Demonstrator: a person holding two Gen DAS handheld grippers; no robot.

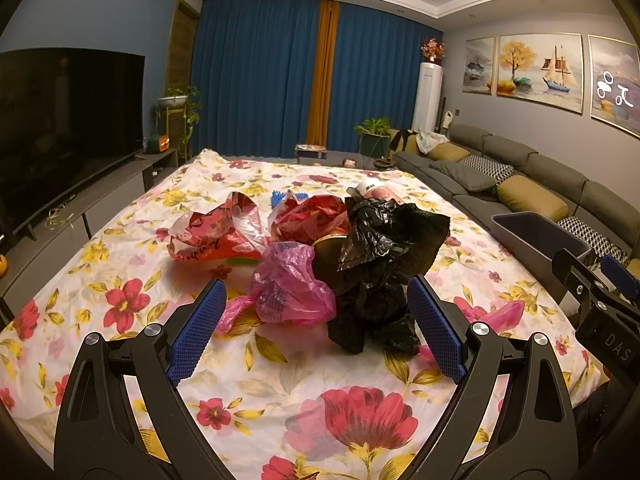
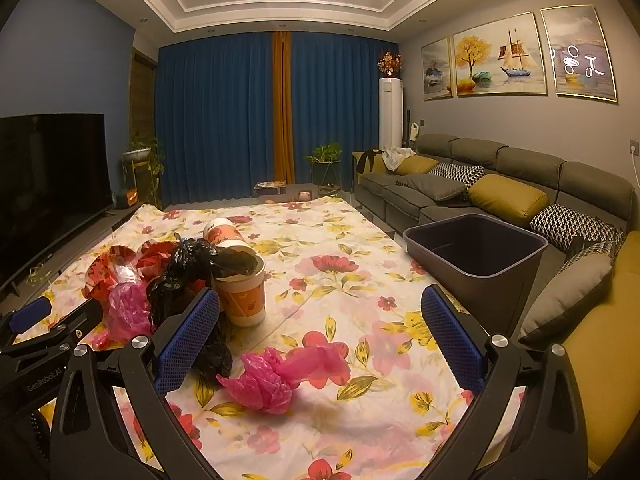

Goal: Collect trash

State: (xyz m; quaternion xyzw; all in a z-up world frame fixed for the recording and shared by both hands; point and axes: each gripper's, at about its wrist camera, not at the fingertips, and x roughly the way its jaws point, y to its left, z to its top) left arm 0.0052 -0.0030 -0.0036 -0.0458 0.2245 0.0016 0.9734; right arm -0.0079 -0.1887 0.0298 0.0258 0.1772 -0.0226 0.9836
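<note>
A heap of trash lies on the floral-cloth table (image 1: 120, 248): a crumpled black bag (image 1: 384, 264), a pink bag (image 1: 292, 284), red foil wrappers (image 1: 216, 232) and paper cups (image 2: 242, 296). My left gripper (image 1: 316, 328) is open, its blue pads either side of the pink and black bags, just short of them. My right gripper (image 2: 320, 344) is open above a loose pink bag (image 2: 280, 376) on the cloth. A dark bin (image 2: 476, 264) stands at the table's right edge, empty as far as I can see.
A grey sofa with cushions (image 2: 500, 196) runs along the right behind the bin. A TV (image 1: 60, 128) on a low console stands on the left. Blue curtains (image 1: 260, 80) and plants are at the far end.
</note>
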